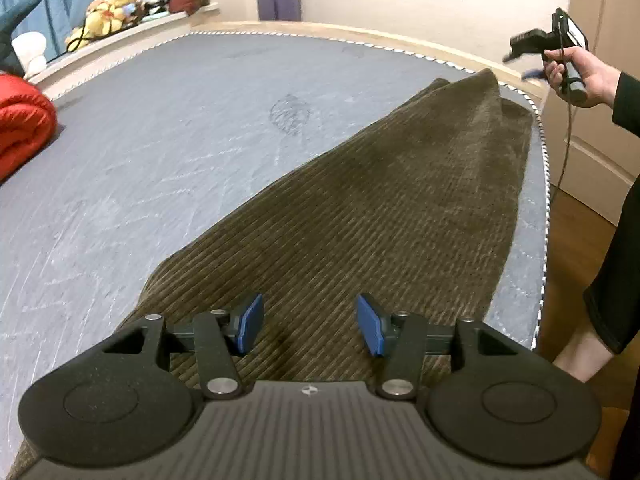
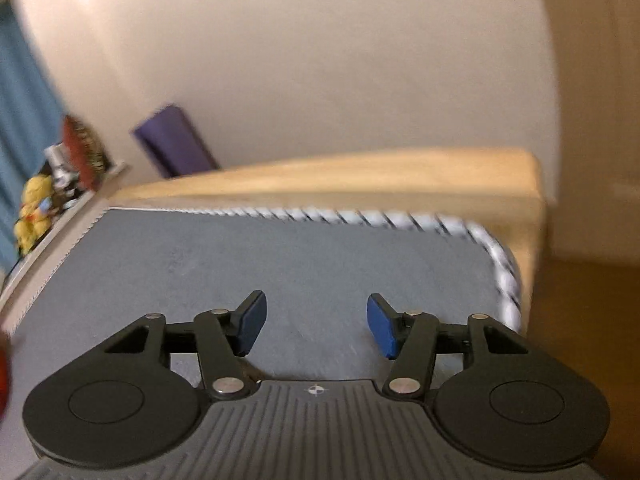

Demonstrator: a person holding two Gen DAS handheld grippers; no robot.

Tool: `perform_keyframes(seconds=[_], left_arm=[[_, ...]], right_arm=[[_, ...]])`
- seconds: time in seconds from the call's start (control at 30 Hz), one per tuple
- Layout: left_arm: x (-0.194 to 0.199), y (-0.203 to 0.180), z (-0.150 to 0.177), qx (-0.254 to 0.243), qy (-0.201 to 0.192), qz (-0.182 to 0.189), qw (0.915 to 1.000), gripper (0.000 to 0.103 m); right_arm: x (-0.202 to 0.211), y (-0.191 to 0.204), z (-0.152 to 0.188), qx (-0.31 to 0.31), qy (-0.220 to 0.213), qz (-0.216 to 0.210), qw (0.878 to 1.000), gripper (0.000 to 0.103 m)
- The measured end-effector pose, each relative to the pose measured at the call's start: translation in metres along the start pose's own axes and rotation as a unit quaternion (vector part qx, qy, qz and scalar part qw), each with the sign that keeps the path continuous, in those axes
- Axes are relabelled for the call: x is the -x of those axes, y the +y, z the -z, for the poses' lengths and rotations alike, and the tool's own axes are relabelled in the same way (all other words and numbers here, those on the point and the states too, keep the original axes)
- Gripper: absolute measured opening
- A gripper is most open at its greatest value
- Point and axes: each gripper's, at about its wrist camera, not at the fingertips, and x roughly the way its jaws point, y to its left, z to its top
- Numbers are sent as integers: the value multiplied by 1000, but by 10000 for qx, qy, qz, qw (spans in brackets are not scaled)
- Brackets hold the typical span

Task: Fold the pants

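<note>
Brown corduroy pants (image 1: 380,200) lie flat and lengthwise on the grey mattress (image 1: 140,160), close to its right edge and narrowing toward the far end. My left gripper (image 1: 310,326) hovers open over the near end of the pants; the cloth shows between its blue pads and is not pinched. A hand holds my right gripper (image 1: 520,66) in the air beyond the far right corner of the pants. In the right wrist view, the right gripper (image 2: 316,326) is open and empty over bare mattress (image 2: 240,264), and the pants are out of sight.
A red quilt (image 1: 20,128) is bunched at the mattress's left edge. Stuffed toys (image 1: 112,8) sit on the ledge at the back left, and a purple item (image 1: 279,0) leans on the far wall. The person's leg (image 1: 612,280) stands right of the bed on wooden floor (image 1: 572,248).
</note>
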Motion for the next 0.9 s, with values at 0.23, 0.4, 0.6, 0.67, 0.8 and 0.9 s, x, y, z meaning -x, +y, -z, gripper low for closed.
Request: perform_keyframes(seconds=[0.23,0.4,0.6,0.67,0.8,0.9], left_arm=[[4,-7,-6,-61,-132,36,9999,59],[9,-7,-3,-109,-147,4,9998,59],[15,2,2,-17,-144,-117,9998,59],[18,4,4,-2,-150,-141,9998,59],[21,6,7,-28,-158,-193,9997,65],[22,4,6,-40,-179,-176,9997,65]], right_arm=[[-1,14,42,429,1401,387,9884,19],[-19,35,64,682,1786,-51,9815,19],[-31,47,57,491,1519,-361,9865,55],[-40,44,60,461,1618,-154,9856,54],[-51,45,65,511,1693,-213,9840,28],[-47,46,64,415,1655,-315,9848,8]])
